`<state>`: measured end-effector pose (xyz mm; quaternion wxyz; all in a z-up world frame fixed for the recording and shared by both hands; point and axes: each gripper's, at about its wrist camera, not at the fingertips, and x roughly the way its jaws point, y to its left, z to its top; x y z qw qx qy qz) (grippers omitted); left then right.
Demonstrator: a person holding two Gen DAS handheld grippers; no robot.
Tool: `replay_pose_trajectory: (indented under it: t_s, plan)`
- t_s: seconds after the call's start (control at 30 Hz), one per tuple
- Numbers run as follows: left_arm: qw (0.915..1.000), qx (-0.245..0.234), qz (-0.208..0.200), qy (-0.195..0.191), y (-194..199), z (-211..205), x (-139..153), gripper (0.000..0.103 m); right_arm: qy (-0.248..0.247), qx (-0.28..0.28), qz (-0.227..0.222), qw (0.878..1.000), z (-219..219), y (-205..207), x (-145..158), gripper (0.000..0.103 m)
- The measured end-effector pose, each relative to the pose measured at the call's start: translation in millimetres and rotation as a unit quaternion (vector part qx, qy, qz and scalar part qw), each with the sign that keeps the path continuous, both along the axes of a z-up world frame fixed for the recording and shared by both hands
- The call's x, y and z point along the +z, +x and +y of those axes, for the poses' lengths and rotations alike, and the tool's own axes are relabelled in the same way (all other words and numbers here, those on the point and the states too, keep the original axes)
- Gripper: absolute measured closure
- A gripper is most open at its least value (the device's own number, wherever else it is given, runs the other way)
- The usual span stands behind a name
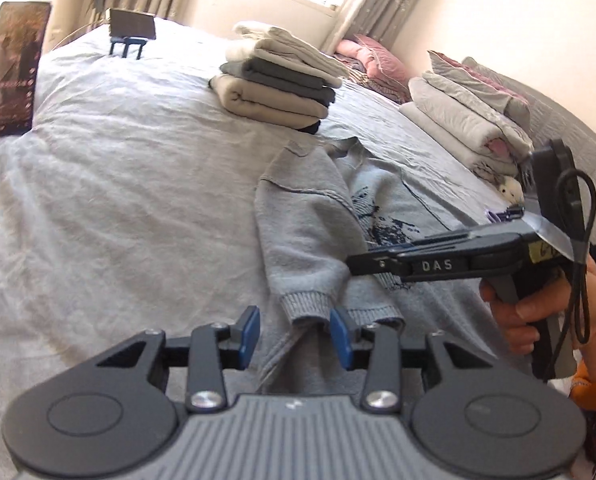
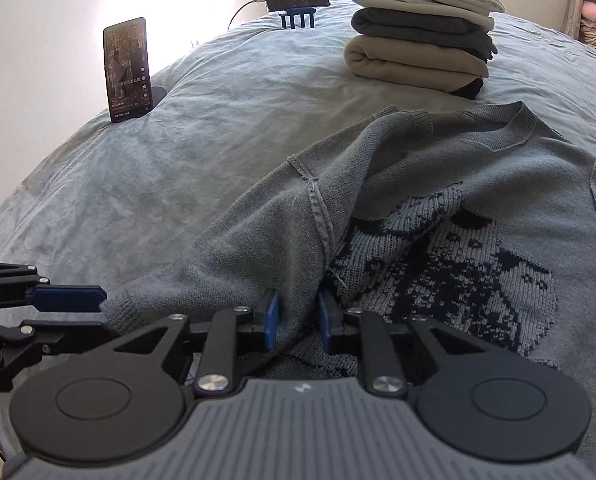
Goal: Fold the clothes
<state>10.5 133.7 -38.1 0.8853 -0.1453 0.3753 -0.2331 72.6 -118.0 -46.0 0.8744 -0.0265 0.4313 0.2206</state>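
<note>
- Folding is under way on a grey knitted sweater (image 2: 438, 200) lying flat on a bed (image 1: 117, 200), front up, neckline at the far end and a dark knitted picture across the chest.
- One sleeve (image 2: 257, 240) is laid over the body so its ribbed cuff (image 1: 306, 308) lies near the hem; this looks like the first step of narrowing the garment.
- The left gripper (image 1: 293, 332) hovers just near of that cuff with its jaws spread. The blue pads (image 1: 251, 330) press on nothing, so the cuff appears to lie released where it belongs.
- The right gripper (image 2: 298, 320) sits at the folded sleeve, its jaws narrowed around a ridge of fabric beside the armhole seam. The knit is between the pads, but I cannot tell whether they actually pinch it. The likely aim is to tidy that fold.
- A hand (image 1: 538, 316) grips the right tool's handle at the right edge of the left view.
- A stack of folded clothes (image 2: 422, 44) sits at the far side, kept clear of the working area.
- Two phones (image 2: 127, 70) stand propped on the bed at the far left.
- Writing: white letters "DAS" on the right gripper's side. The nearer phone's screen text is too small to read.
</note>
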Motion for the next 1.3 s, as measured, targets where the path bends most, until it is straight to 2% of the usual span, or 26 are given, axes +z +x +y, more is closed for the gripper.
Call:
replay_pose_trajectory:
  t_s: [0.13, 0.27, 0.3, 0.33, 0.37, 0.43, 0.6, 0.77, 0.9, 1.0, 1.03, 1.07, 1.1, 1.13, 1.17, 1.3]
  plan:
    - [0.996, 0.026, 0.047, -0.071, 15.1, 12.8, -13.7, 0.062, -0.002, 0.002, -0.002, 1.0, 1.1, -0.3, -0.1, 0.082]
    - [0.9922, 0.026, 0.066, -0.103, 27.0, -0.8, -24.8, 0.066, 0.002, 0.003, 0.002, 1.0, 0.9, 1.7, 4.8, 0.081]
    - [0.9924, 0.03, 0.064, -0.101, 27.8, -4.9, -25.9, 0.08, 0.007, 0.001, 0.005, 1.0, -0.5, 2.9, 8.0, 0.08]
    - [0.993, 0.034, 0.059, -0.097, 27.9, -8.9, -26.5, 0.089, 0.013, -0.003, 0.007, 1.0, -2.2, 4.7, 12.5, 0.078]
    - [0.9936, 0.036, 0.051, -0.094, 26.4, -12.1, -26.2, 0.093, 0.019, -0.006, 0.007, 1.0, -3.6, 6.6, 17.4, 0.076]
    - [0.9952, 0.036, 0.026, -0.088, 20.5, -17.2, -23.7, 0.094, 0.028, -0.014, 0.0, 1.0, -5.0, 13.3, 31.0, 0.072]
    - [0.9976, 0.021, -0.035, -0.056, 7.1, -24.7, -16.3, 0.095, 0.061, -0.041, -0.01, 0.997, 4.6, 48.6, 52.8, 0.071]
    - [0.9975, -0.002, -0.056, -0.042, 4.9, -23.4, -17.3, 0.095, 0.077, -0.071, 0.006, 0.995, 31.3, 91.9, 39.7, 0.069]
    - [0.9977, -0.009, -0.051, -0.043, 11.6, -16.1, -21.1, 0.095, 0.068, -0.097, 0.015, 0.993, 46.7, 120.3, 17.9, 0.069]
    - [0.9979, -0.012, -0.037, -0.052, 18.0, -10.8, -23.8, 0.094, 0.03, -0.123, 0.018, 0.992, 52.4, 134.3, -0.6, 0.069]
    - [0.9979, -0.012, -0.031, -0.055, 20.5, -9.2, -25.3, 0.094, 0.021, -0.129, 0.013, 0.991, 51.5, 134.5, -4.8, 0.071]
    - [0.9979, -0.013, -0.025, -0.059, 22.6, -7.8, -26.9, 0.094, 0.016, -0.132, 0.005, 0.991, 49.6, 133.3, -8.0, 0.079]
    - [0.9978, -0.014, -0.018, -0.063, 24.7, -6.5, -28.9, 0.094, 0.012, -0.136, -0.002, 0.991, 47.7, 132.1, -11.3, 0.081]
    - [0.9976, -0.013, -0.012, -0.067, 26.5, -5.3, -30.5, 0.093, 0.008, -0.139, -0.01, 0.99, 45.8, 130.9, -14.5, 0.087]
    - [0.9972, -0.011, -0.006, -0.074, 28.3, -3.7, -32.1, 0.092, 0.009, -0.14, -0.016, 0.99, 42.8, 129.6, -16.7, 0.098]
    - [0.9943, 0.003, 0.011, -0.106, 34.4, 3.1, -35.5, 0.086, 0.051, -0.138, -0.027, 0.989, 25.2, 124.0, -20.9, 0.1]
